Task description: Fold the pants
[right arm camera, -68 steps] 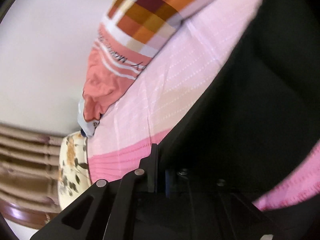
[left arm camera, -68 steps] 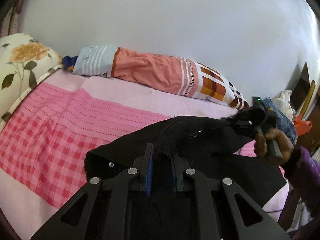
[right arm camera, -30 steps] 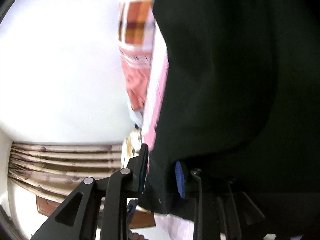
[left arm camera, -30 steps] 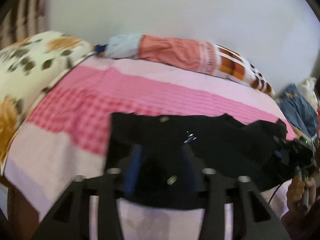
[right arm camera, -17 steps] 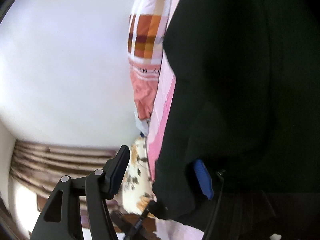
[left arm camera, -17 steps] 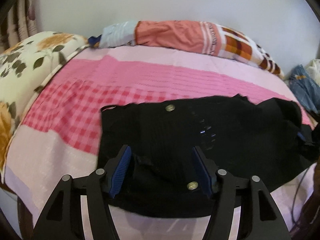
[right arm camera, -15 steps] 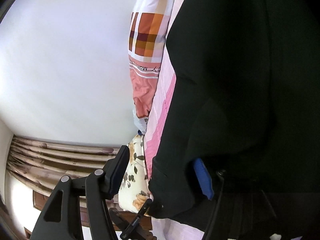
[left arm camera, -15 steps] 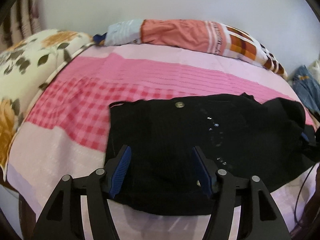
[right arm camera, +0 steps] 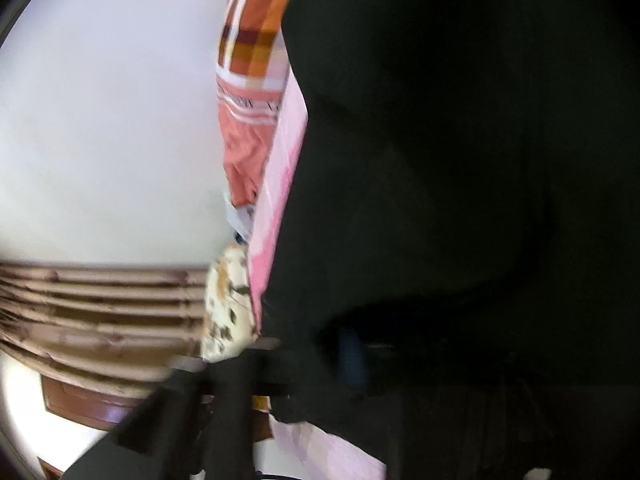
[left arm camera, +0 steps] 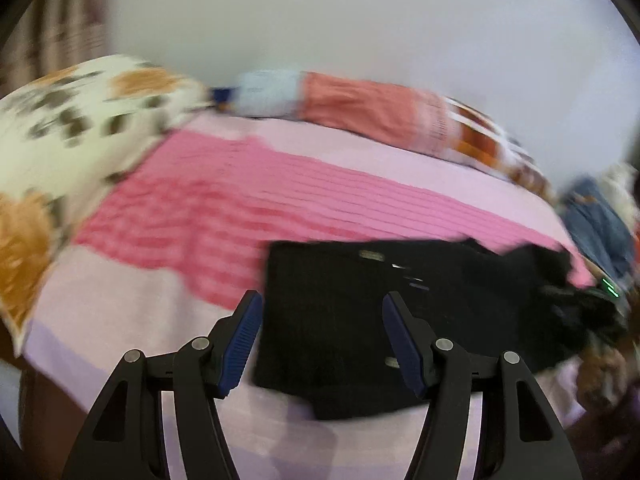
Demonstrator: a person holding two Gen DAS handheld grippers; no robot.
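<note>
One pair of black pants [left arm camera: 360,320] lies folded on the bed [left arm camera: 120,328], close to its near edge and toward its right side, with the cloth reaching out to the right edge where it bunches up. Small pale buttons or studs show on the dark fabric, though blur hides their detail. The pants rest on a pink bedspread [left arm camera: 248,200] with a checked and striped band across the middle and paler pink at the near edge.

The left tool [left arm camera: 322,338] hangs above the near edge of the bed with its blue-padded fingers [left arm camera: 240,340] spread wide; the left part of the pants shows between them, but the pads do not touch the cloth. The right tool [right arm camera: 320,356] has just been closing, its jaws now pressed together on a fold of the pants [right arm camera: 440,160], which fill most of the right wrist view with black. In the left wrist view that tool [left arm camera: 592,300] sits at the right edge of the bed, dark and blurred, with a green light on it.

Along the far edge of the bed lies a long bolster [left arm camera: 360,112] in pale blue, salmon and orange checks. A floral pillow [left arm camera: 60,140] sits at the left edge. Blue denim [left arm camera: 596,216] is heaped beyond the right edge. A plain pale wall [left arm camera: 360,20] stands behind.
</note>
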